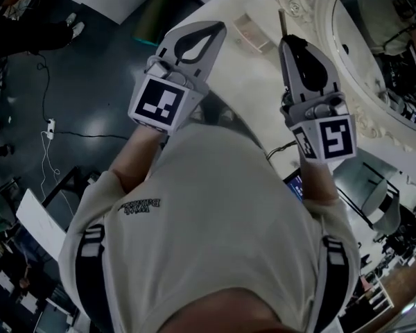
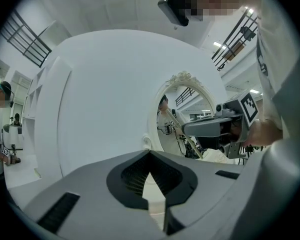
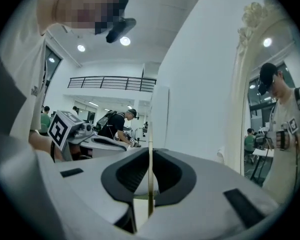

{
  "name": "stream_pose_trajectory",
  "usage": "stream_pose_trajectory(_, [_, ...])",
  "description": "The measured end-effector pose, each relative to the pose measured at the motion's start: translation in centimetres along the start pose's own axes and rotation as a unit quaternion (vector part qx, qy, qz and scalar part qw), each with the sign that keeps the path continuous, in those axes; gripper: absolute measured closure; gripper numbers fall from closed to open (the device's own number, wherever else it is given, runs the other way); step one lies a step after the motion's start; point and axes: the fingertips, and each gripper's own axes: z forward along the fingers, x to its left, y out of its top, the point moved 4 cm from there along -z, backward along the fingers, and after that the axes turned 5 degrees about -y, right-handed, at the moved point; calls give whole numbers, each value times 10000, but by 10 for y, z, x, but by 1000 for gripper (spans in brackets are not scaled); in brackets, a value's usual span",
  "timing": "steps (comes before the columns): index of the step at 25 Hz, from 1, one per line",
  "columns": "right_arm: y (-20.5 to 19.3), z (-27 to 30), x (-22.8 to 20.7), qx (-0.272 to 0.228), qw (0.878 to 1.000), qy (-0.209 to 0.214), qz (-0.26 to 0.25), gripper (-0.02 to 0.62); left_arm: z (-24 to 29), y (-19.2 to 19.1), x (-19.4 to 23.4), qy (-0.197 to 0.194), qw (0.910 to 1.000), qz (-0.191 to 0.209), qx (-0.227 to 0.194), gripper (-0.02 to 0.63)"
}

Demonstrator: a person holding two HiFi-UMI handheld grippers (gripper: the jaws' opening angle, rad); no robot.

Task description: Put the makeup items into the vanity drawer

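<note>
My right gripper (image 1: 286,40) is held over the white vanity top (image 1: 239,82), shut on a thin dark stick (image 1: 281,21) that pokes out past its tips toward the wall. In the right gripper view the stick (image 3: 150,176) stands as a narrow upright line pinched between the jaws (image 3: 150,150). My left gripper (image 1: 220,25) hovers level beside it on the left, its tips together with nothing between them (image 2: 150,153). From the left gripper view the right gripper (image 2: 215,128) and its slanting stick (image 2: 182,134) show before the mirror. No drawer is visible in any view.
A small pale rectangular case (image 1: 252,30) lies on the vanity top ahead, between the two grippers. An oval mirror in an ornate white frame (image 1: 327,26) stands at the right. Dark floor with a cable and power strip (image 1: 50,127) lies off the vanity's left edge.
</note>
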Motion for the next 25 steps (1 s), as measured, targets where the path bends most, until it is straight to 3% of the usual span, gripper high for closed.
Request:
stream_pose_trajectory(9, [-37,53,-13,450,9989,149,-67,568,37,-27,33,47,9999,4,112,592])
stream_pose_trajectory(25, [-162,140,-44,1569,9874,181,-28,566,109,-142,61,-61,9913,-577,1178,592])
